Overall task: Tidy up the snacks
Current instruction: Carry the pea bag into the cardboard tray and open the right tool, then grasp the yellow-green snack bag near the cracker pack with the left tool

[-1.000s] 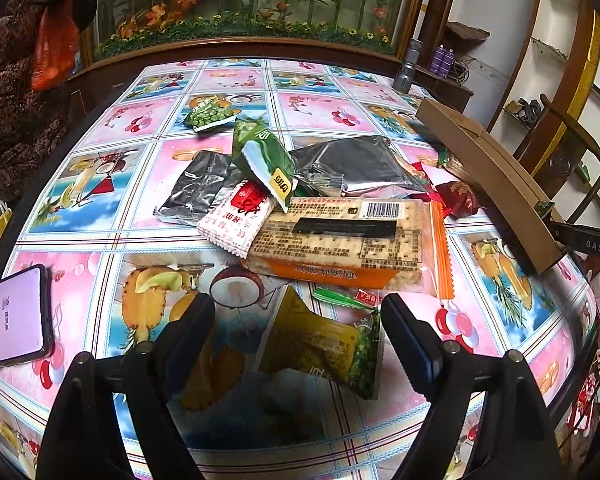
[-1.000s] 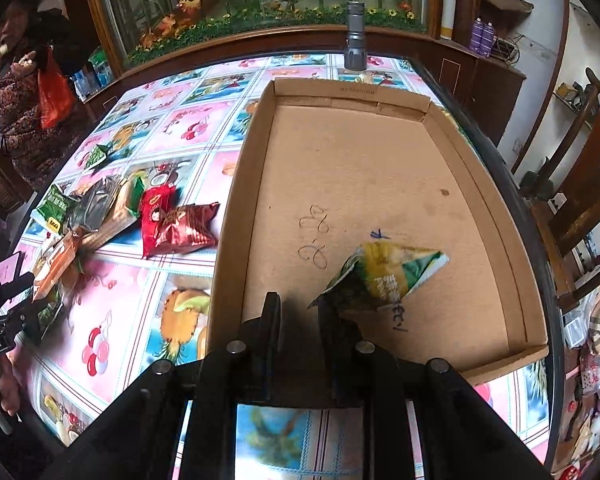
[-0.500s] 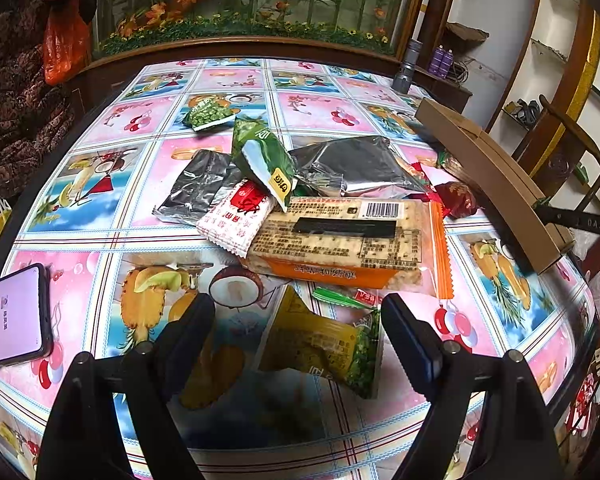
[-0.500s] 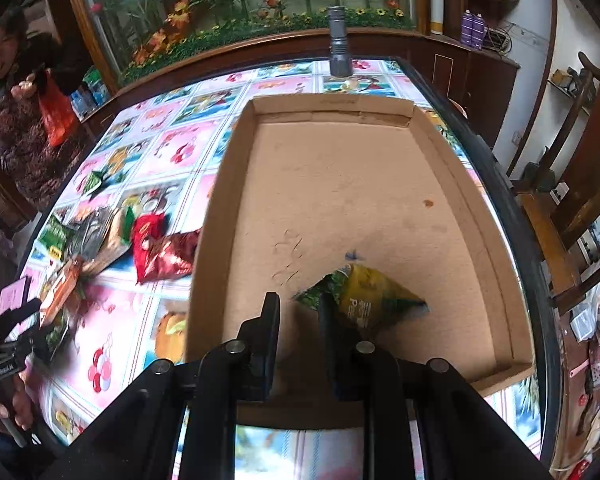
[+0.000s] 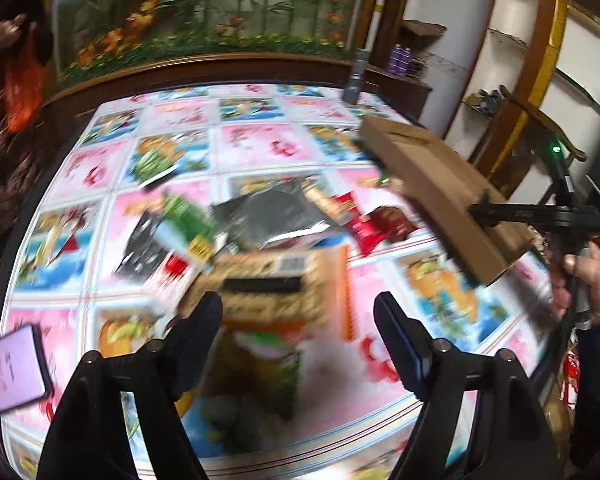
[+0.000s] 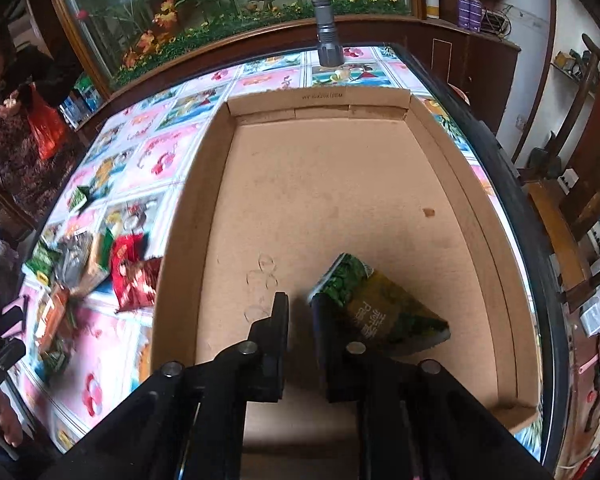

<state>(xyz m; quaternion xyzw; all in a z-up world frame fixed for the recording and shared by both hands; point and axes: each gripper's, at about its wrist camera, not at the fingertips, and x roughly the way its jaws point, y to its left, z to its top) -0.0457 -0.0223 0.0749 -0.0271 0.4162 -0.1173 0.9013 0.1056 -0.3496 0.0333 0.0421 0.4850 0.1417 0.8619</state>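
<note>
The green and yellow snack bag (image 6: 388, 312) lies flat inside the cardboard box (image 6: 188, 208), low in the right wrist picture. The right gripper (image 6: 300, 300) is right beside the bag. Its fingers are almost together, with nothing between them. It looks like that bag is put away.

The other snacks are in a messy heap on the worktop (image 5: 260, 140), in the middle of the left wrist picture. That picture is blurry. The left gripper (image 5: 296, 304) hangs over the heap with its fingers wide apart. They have just been closing a little, but they do not squeeze anything. Between them I can see the long cracker pack (image 5: 276, 280) and, lower down, a yellow and green bag (image 5: 260, 376).

I think the next job is to pick up one snack from the heap. To do it well, go for the bag at the bottom, because it lies by itself. Come down slowly with one finger on each side. Pinch an edge, not the puffy middle, so it does not slip or pop. Keep away from the phone (image 5: 8, 372) at the lower left.
</note>
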